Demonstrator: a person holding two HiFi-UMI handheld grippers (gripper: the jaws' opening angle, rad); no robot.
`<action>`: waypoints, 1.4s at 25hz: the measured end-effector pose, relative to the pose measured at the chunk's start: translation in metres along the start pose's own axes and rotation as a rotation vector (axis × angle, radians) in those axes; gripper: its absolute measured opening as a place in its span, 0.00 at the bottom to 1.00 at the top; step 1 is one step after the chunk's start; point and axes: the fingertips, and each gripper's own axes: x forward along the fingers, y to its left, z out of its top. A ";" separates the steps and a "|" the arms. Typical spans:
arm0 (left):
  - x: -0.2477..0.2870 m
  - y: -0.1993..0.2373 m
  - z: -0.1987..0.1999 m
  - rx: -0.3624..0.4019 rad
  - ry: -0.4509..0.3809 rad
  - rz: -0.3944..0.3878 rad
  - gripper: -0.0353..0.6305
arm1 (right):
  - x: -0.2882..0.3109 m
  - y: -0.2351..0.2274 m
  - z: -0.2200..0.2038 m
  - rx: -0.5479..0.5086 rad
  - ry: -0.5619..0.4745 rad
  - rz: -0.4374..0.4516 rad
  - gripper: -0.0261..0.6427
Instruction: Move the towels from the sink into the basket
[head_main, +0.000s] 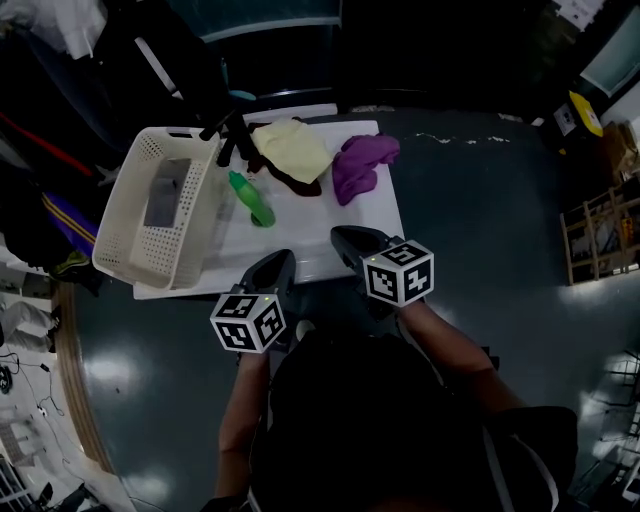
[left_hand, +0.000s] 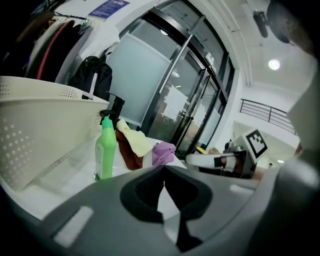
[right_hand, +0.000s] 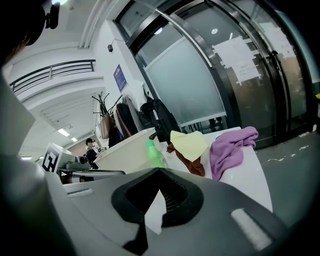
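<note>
The towels, a pale yellow cloth towel lying over a dark brown one and a crumpled purple one just beside them, all sit at the far end of the white sink, none yet in the cream perforated plastic basket at the left. Our left gripper and right gripper hover at the sink's near edge, well apart from the towels, each with its jaws pressed together on nothing. We judge the first risk to be reaching in with the jaws closed, which would only push the cloth toward the far rim, where the purple towel seems to hang partly over and could slip off. Because the yellow towel overlaps the brown one, a pinch there may lift both, or drag the lower one and drop it short of the basket. The slim green plastic bottle stands between the towels and the basket, so a trailing towel carried low could knock it over. The black faucet close by the yellow towel could also snag the cloth.
</note>
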 end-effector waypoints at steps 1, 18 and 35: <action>0.001 0.004 0.002 0.001 0.002 -0.006 0.06 | 0.004 0.000 0.001 0.003 0.000 -0.006 0.04; 0.000 0.059 0.008 0.057 0.051 -0.081 0.06 | 0.051 0.018 -0.007 0.043 -0.013 -0.117 0.04; 0.032 0.067 0.041 0.019 -0.012 -0.013 0.06 | 0.074 -0.014 0.033 -0.026 0.009 -0.082 0.04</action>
